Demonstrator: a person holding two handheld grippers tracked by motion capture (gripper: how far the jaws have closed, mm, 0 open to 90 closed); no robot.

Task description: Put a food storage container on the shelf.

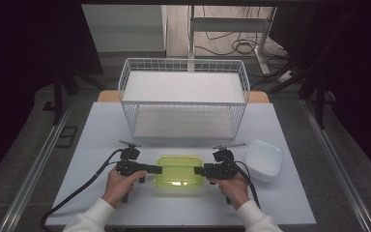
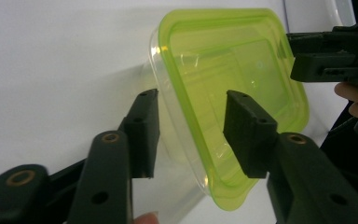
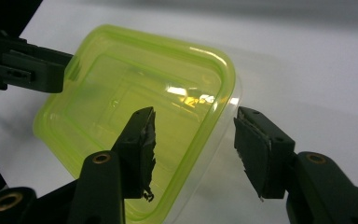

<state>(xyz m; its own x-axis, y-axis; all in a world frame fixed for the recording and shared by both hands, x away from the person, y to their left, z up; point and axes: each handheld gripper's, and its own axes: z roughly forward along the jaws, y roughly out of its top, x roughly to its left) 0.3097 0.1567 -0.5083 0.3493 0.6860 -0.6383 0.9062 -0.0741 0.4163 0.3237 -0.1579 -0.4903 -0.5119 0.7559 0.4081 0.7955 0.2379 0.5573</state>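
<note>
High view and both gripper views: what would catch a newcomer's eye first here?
The bright green lid on a clear container near the table's front edge stands out at once. The left gripper and right gripper close in on its opposite ends, fingers open astride the rim. Behind stands a white wire basket, and a white tub sits to the right.

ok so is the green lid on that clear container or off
On. The green lid sits flat over the clear container, its rim covering the top edge in both gripper views. Whether it is snapped tight, cannot tell.
</note>
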